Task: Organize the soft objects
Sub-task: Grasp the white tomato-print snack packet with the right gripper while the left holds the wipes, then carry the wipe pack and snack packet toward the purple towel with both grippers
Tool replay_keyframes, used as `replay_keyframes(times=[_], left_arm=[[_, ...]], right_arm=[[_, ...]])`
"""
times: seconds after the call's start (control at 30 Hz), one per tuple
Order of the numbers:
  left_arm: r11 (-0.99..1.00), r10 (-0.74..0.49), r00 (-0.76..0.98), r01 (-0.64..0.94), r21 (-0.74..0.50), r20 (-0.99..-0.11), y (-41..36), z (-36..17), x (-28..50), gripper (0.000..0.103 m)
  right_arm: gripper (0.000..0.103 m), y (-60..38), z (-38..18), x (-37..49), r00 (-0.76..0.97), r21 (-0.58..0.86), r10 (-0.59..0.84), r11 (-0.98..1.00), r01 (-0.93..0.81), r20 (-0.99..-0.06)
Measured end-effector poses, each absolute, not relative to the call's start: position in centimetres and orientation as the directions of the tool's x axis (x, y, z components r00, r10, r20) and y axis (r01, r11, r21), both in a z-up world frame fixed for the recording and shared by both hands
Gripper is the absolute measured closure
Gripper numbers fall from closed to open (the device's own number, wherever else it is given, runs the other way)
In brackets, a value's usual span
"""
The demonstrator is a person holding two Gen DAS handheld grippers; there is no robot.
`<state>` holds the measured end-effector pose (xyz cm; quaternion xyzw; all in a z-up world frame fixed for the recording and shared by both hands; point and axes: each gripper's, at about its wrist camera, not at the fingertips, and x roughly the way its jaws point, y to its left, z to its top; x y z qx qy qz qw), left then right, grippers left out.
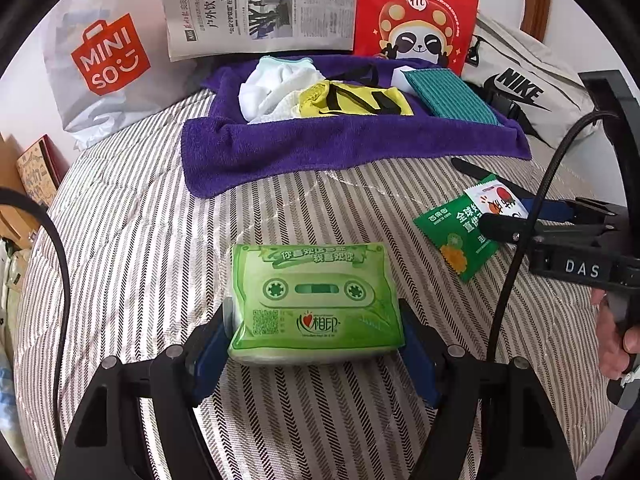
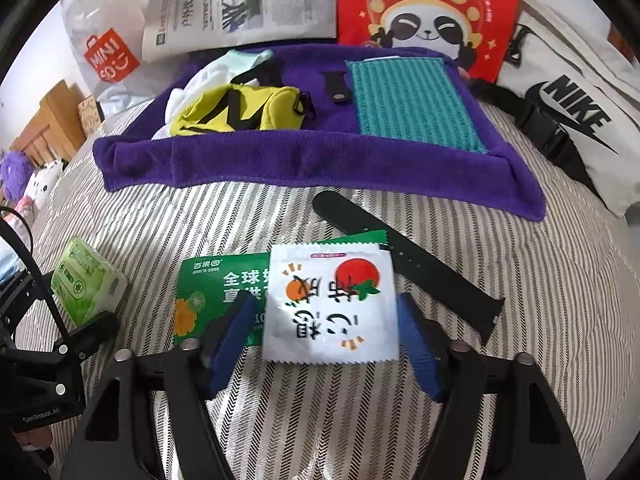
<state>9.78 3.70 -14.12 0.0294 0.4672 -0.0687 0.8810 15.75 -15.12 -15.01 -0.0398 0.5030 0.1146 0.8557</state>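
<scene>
A green tissue pack (image 1: 316,300) lies on the striped bedspread (image 1: 140,240), and my left gripper (image 1: 316,320) is shut on it, blue pads against its two short sides. In the right wrist view a white sachet (image 2: 332,304) with fruit drawings lies partly over a green packet (image 2: 216,280). My right gripper (image 2: 326,320) is open around the sachet, its left pad resting over the green packet. Farther back, a purple towel (image 1: 320,148) holds white cloth (image 1: 272,88), a yellow pouch (image 1: 352,100) and a teal cloth (image 1: 452,96).
A black strap (image 2: 420,268) lies just right of the sachet. Behind the towel stand a Miniso bag (image 1: 104,64), a newspaper (image 1: 260,8) and a red panda bag (image 1: 416,12). A white Nike bag (image 2: 572,120) lies at the right. Plush toys (image 2: 36,184) sit at the left edge.
</scene>
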Motion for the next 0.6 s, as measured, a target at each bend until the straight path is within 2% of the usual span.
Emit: replay_keyframes(times=[0.2, 0.27, 0.3, 0.4, 0.47, 0.6], left_arm=[[0.989, -0.084, 0.566, 0.146, -0.001, -0.820, 3.4, -14.2, 9.6, 0.028], [0.989, -0.085, 0.565, 0.149, 0.000, -0.821, 3.4, -14.2, 9.6, 0.028], [0.989, -0.085, 0.566, 0.149, 0.001, -0.820, 3.4, -14.3, 9.6, 0.028], [0.990, -0.081, 0.565, 0.144, 0.002, -0.821, 3.3, -14.3, 9.6, 0.028], [0.990, -0.078, 0.566, 0.144, 0.006, -0.821, 3.3, -14.3, 9.6, 0.027], [0.990, -0.077, 0.565, 0.144, 0.006, -0.821, 3.2, -14.3, 9.7, 0.027]], right_arm=[[0.058, -16.2, -14.6, 15.6, 0.459, 0.058, 0.159, 0.972, -0.226, -0.874], [0.078, -16.8, -14.3, 15.5, 0.453, 0.069, 0.166, 0.972, -0.223, -0.876], [0.079, -17.0, -14.1, 15.5, 0.456, 0.072, 0.166, 0.973, -0.218, -0.874], [0.079, -17.5, -14.4, 15.7, 0.438, 0.105, 0.190, 0.972, -0.212, -0.879], [0.075, -17.5, -14.3, 15.6, 0.439, 0.110, 0.194, 0.972, -0.209, -0.877], [0.055, -17.4, -14.3, 15.8, 0.433, 0.118, 0.192, 0.975, -0.190, -0.881]])
